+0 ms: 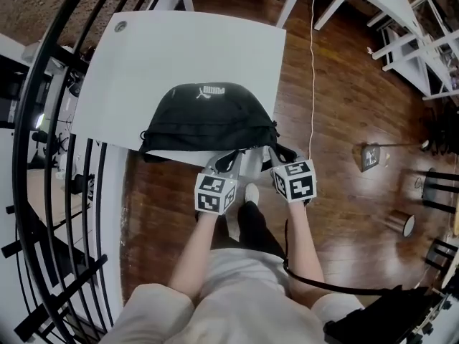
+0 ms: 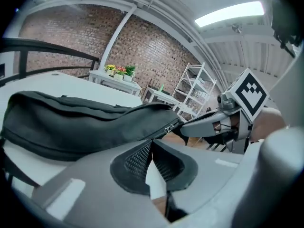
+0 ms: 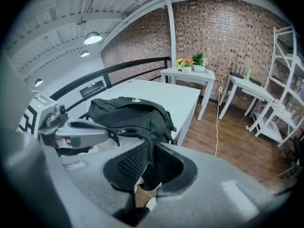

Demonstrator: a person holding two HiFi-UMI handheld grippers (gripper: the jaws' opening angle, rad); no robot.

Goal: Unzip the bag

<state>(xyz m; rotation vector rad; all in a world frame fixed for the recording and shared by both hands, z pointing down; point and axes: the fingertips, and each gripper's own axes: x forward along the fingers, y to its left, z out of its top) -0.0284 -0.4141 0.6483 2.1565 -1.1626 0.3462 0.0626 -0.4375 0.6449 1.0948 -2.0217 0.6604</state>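
Head view: black bag [image 1: 208, 120] on white table [image 1: 179, 49], at table's near edge. Left gripper [image 1: 228, 162] and right gripper [image 1: 276, 155] at same edge.

Left gripper view: jaws pressed together, tips against bag; fabric between them unclear.

Right gripper view: jaws pinching bag's black fabric, off table's near corner.

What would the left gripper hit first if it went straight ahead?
The black bag: its near edge sits right past the left gripper, whose jaws are together. They may be touching; depth is unclear.
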